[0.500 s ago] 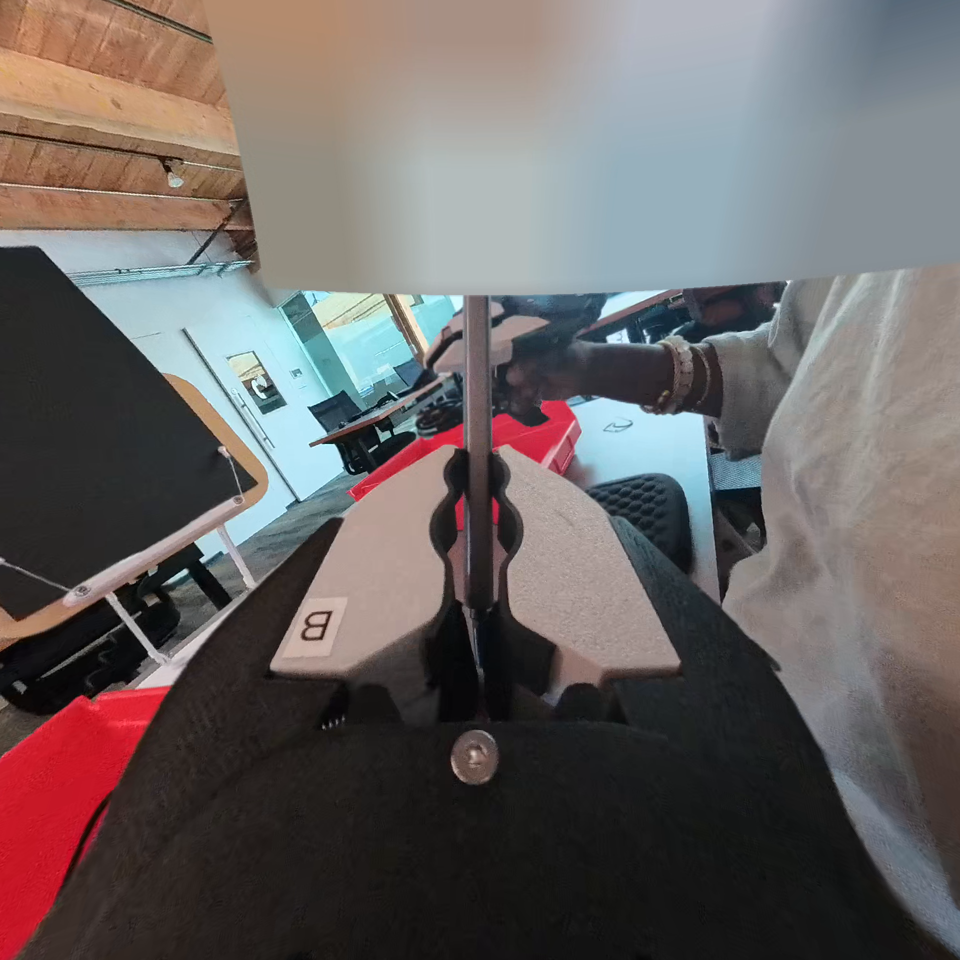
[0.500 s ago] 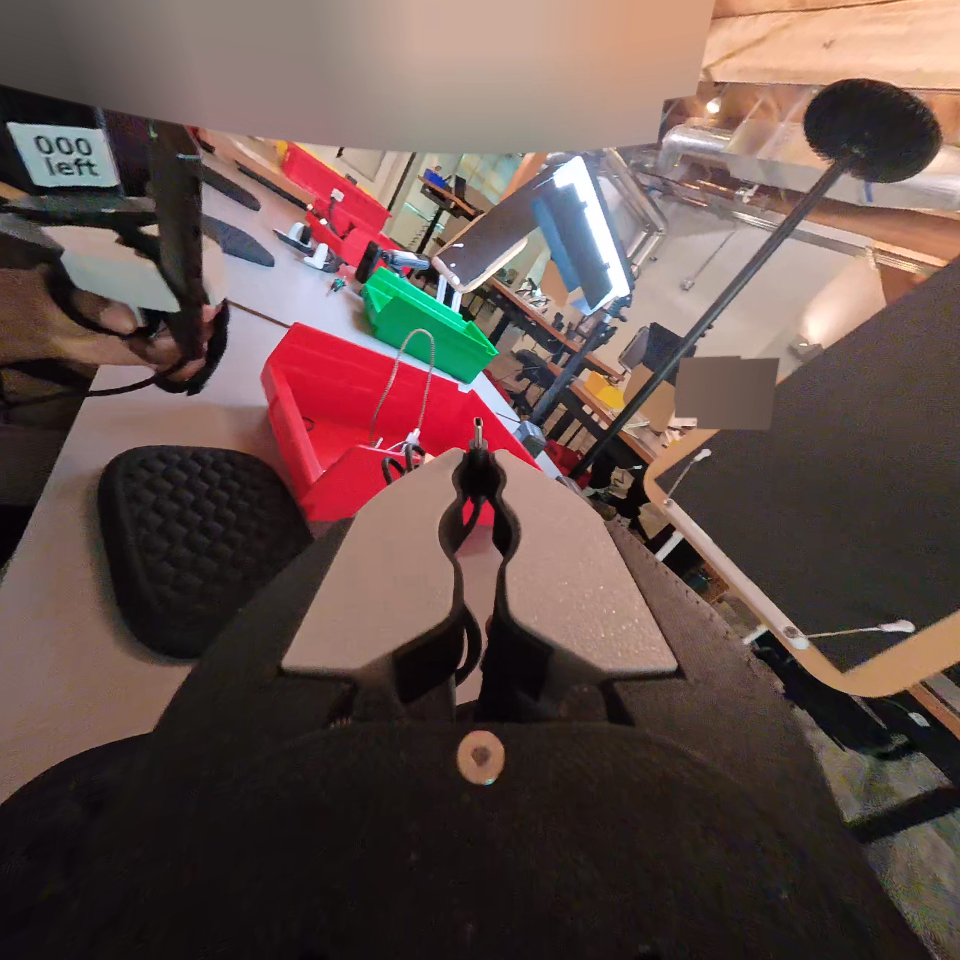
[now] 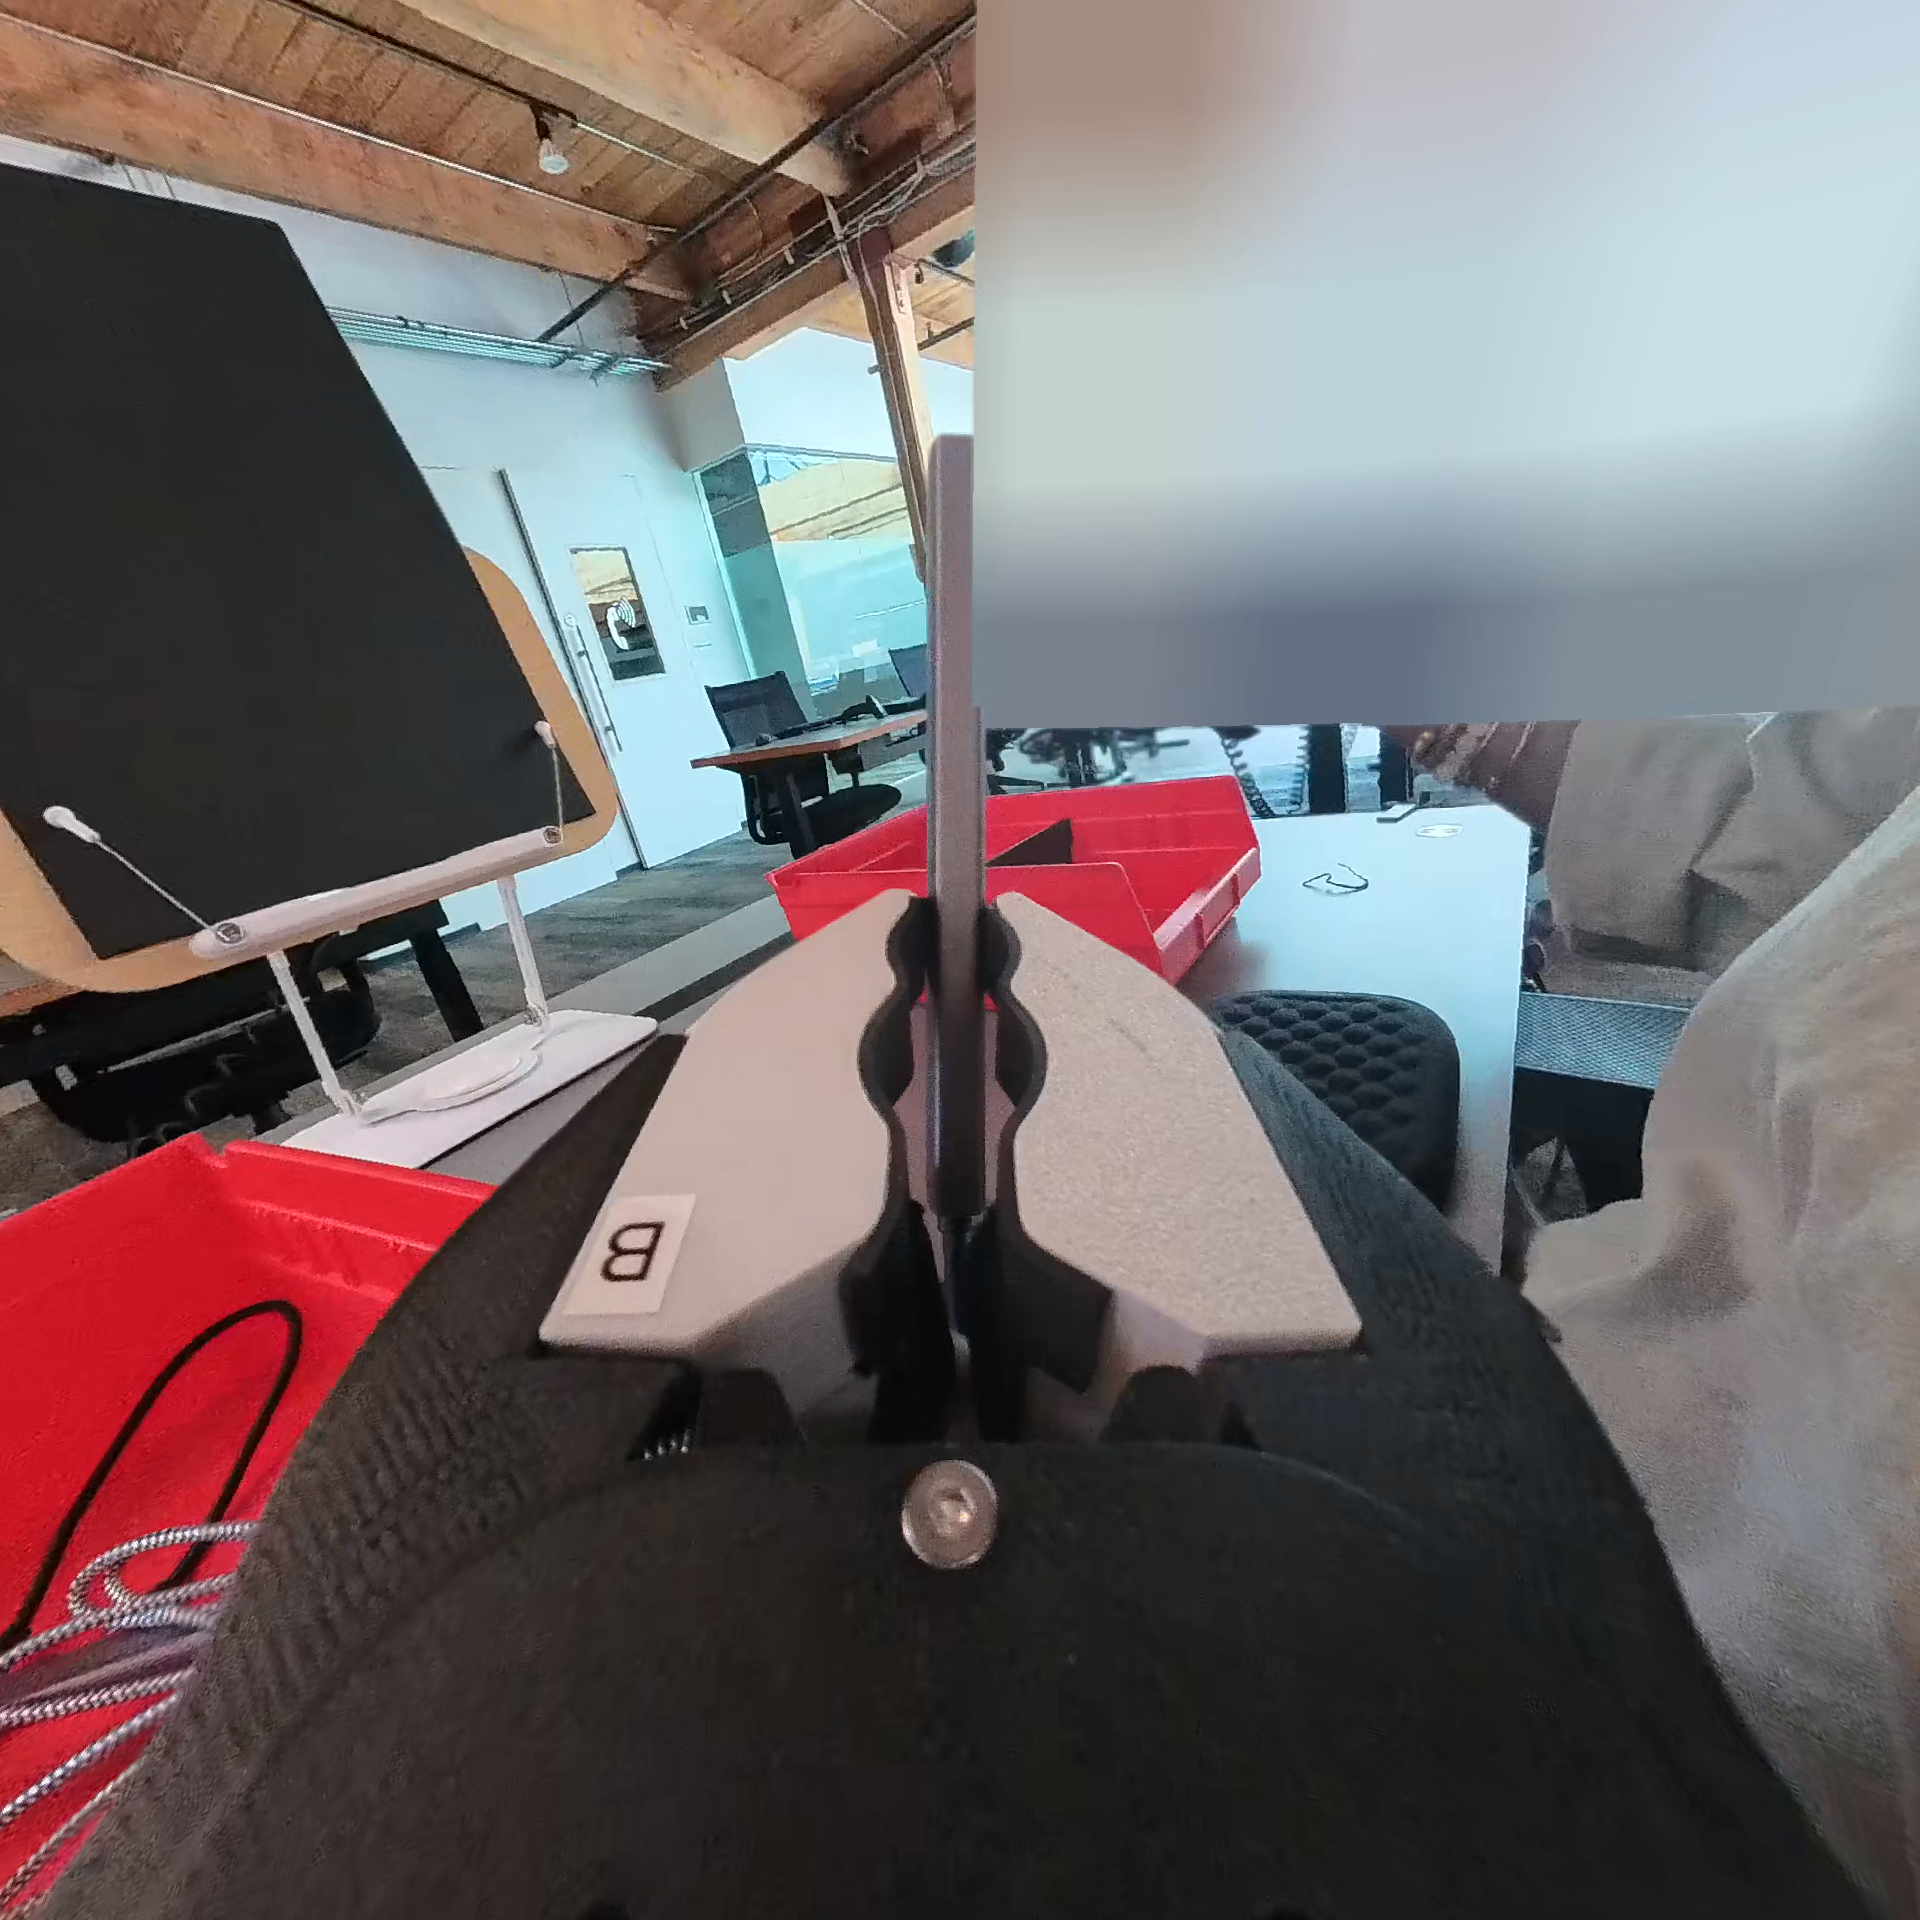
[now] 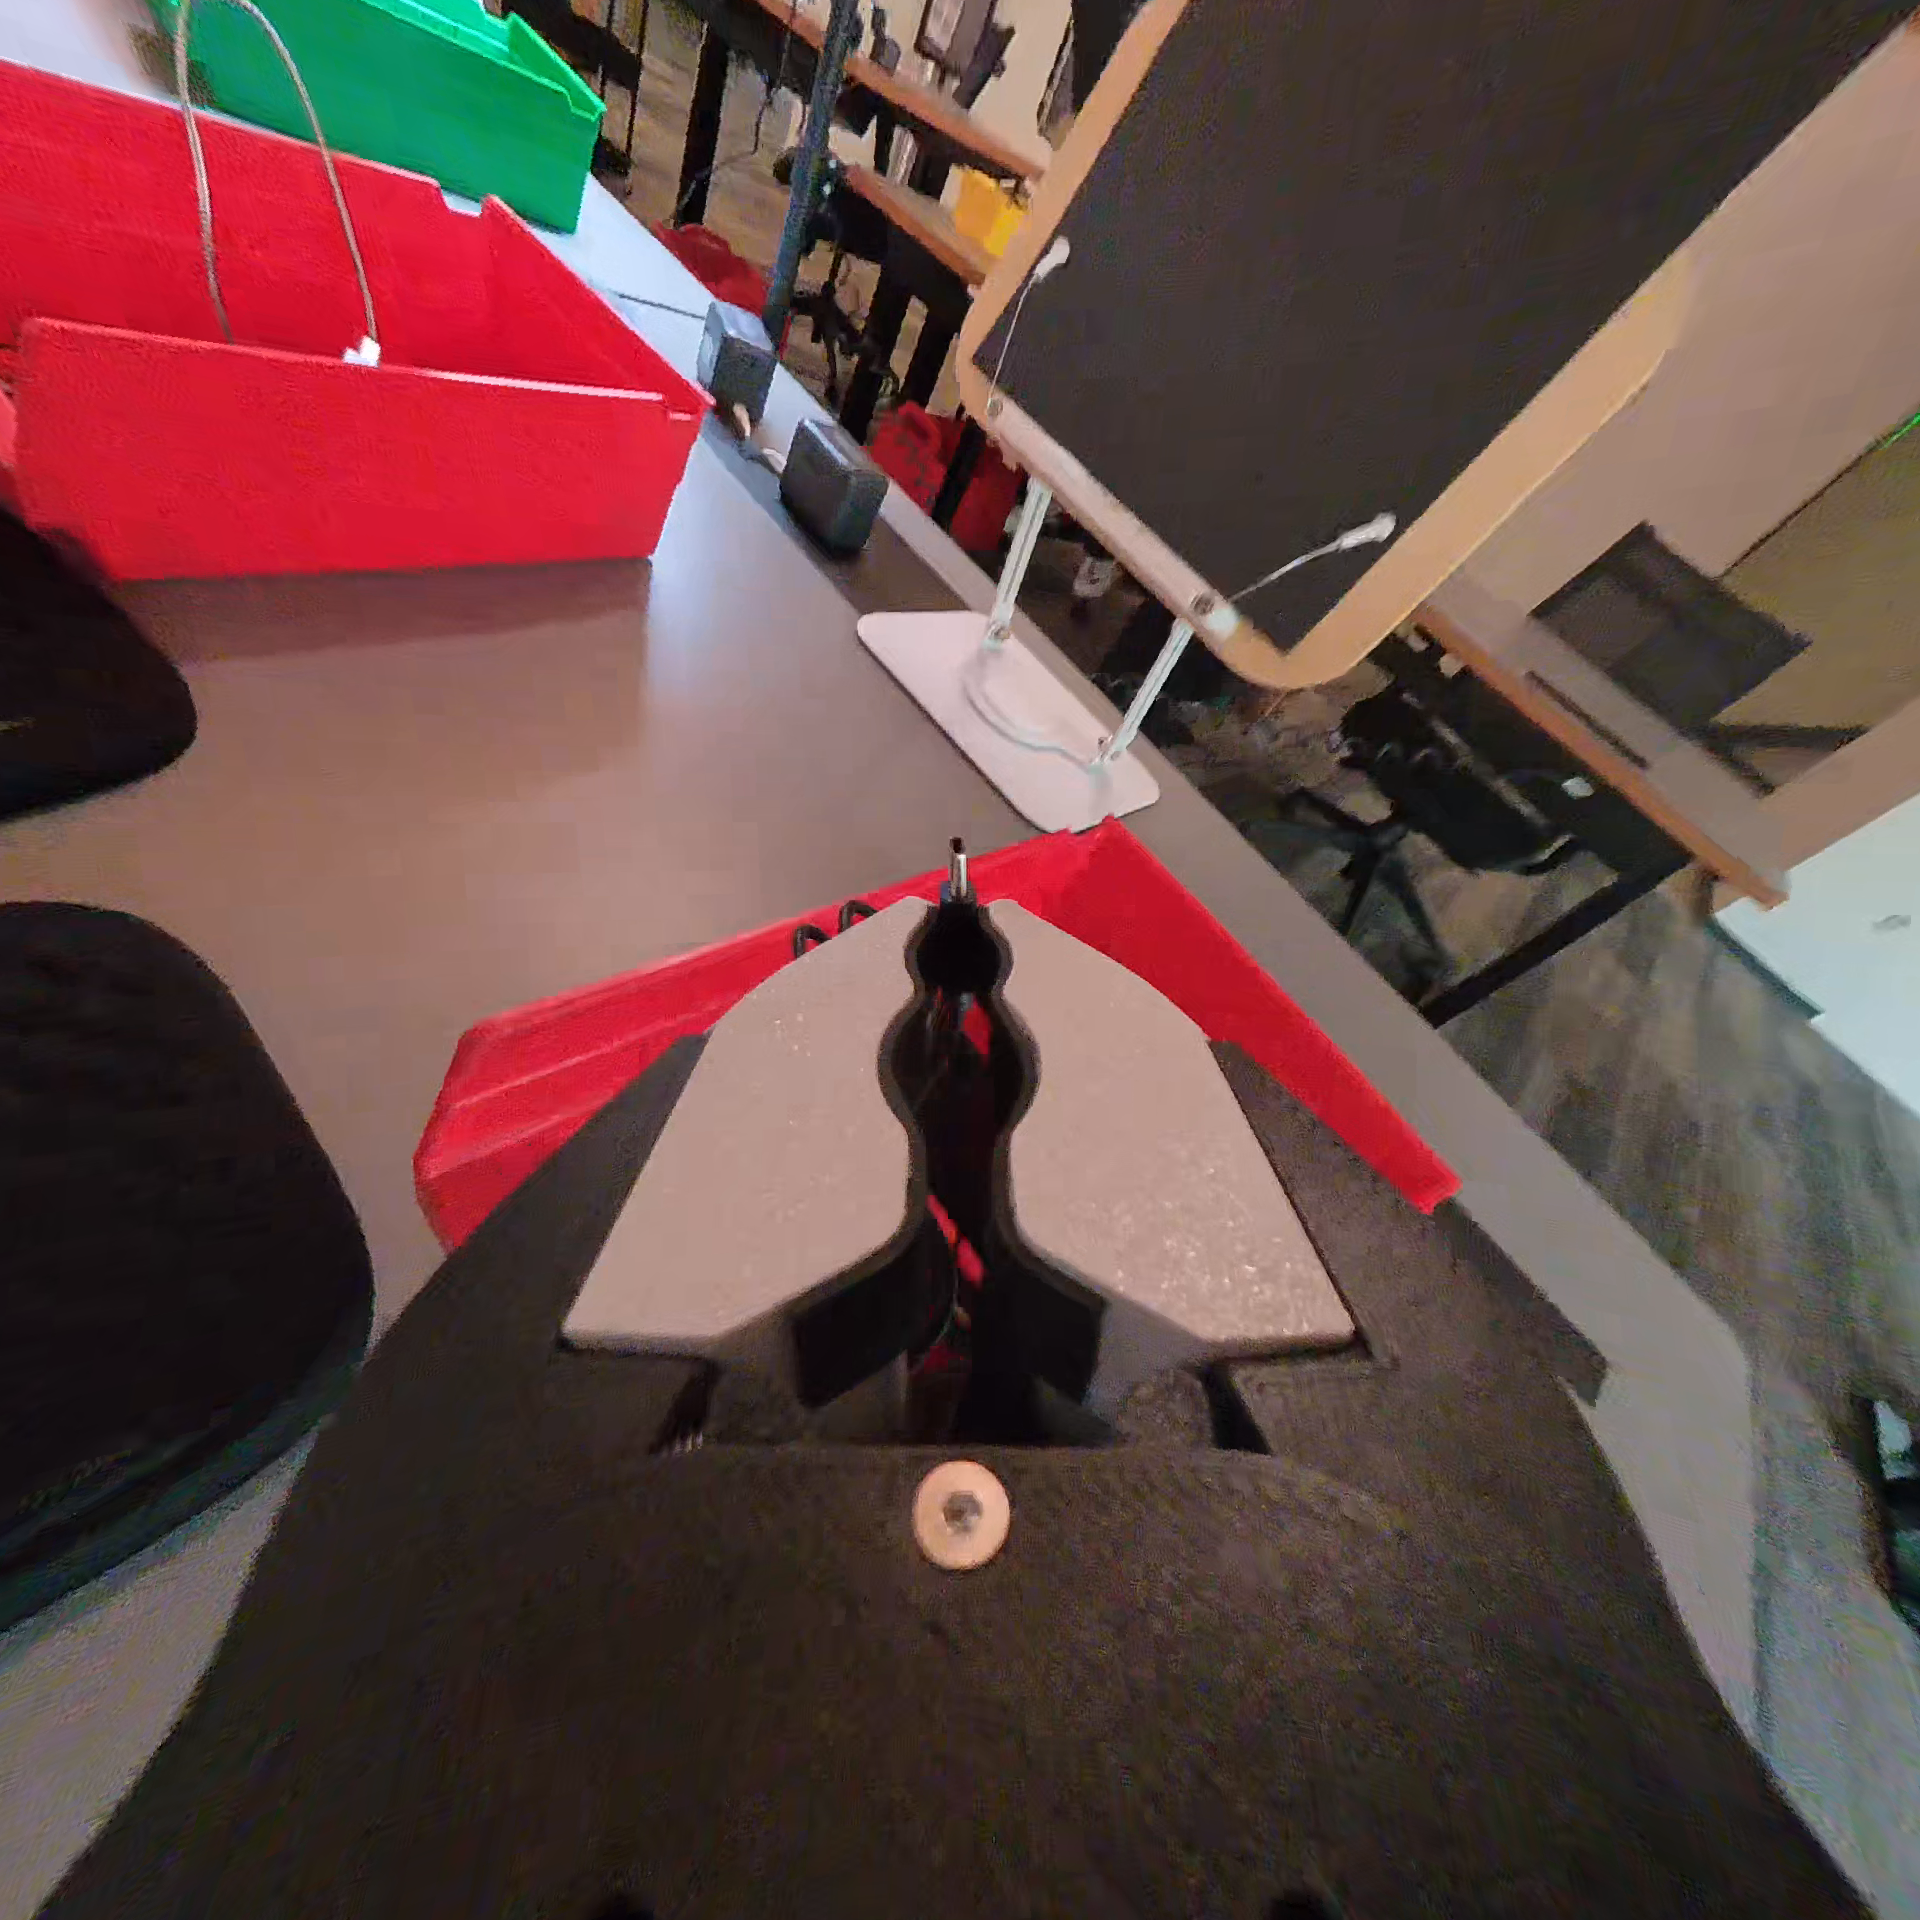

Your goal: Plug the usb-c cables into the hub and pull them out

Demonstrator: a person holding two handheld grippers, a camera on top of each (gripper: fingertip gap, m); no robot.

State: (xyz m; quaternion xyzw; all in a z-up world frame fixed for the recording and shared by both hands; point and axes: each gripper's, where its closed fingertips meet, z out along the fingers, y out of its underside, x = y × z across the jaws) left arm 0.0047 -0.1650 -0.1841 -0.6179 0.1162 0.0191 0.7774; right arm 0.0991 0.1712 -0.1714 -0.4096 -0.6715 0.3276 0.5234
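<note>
1. Left gripper (image 3: 954,925), with grey fingers on a black body, is clamped on the slim grey metal hub (image 3: 952,748). The hub stands edge-on between the fingers and sticks out well past their tips, pointing up and forward.
2. Right gripper (image 4: 958,920) is closed on the black usb-c cable plug (image 4: 956,883). The plug body sits in the front notch between the fingers, and only its small metal tip pokes out beyond them.
3. Hub and plug are held apart, each in its own gripper; neither view shows them together.
4. Below the right gripper lies a red plastic bin (image 4: 1195,935) on the grey table (image 4: 468,727), with a second, larger red bin (image 4: 343,468) farther back and a green bin (image 4: 416,104) behind that.
5. A black board with a tan wooden border (image 4: 1351,312) stands tilted on a white stand at the table's edge.
6. In the left wrist view a braided grey-and-white cable (image 3: 94,1631) lies in the near red bin, and a black textured pad (image 3: 1351,1060) rests on the table just beyond the gripper.
7. A person's beige sleeve (image 3: 1714,1247) fills the right side of that view.
</note>
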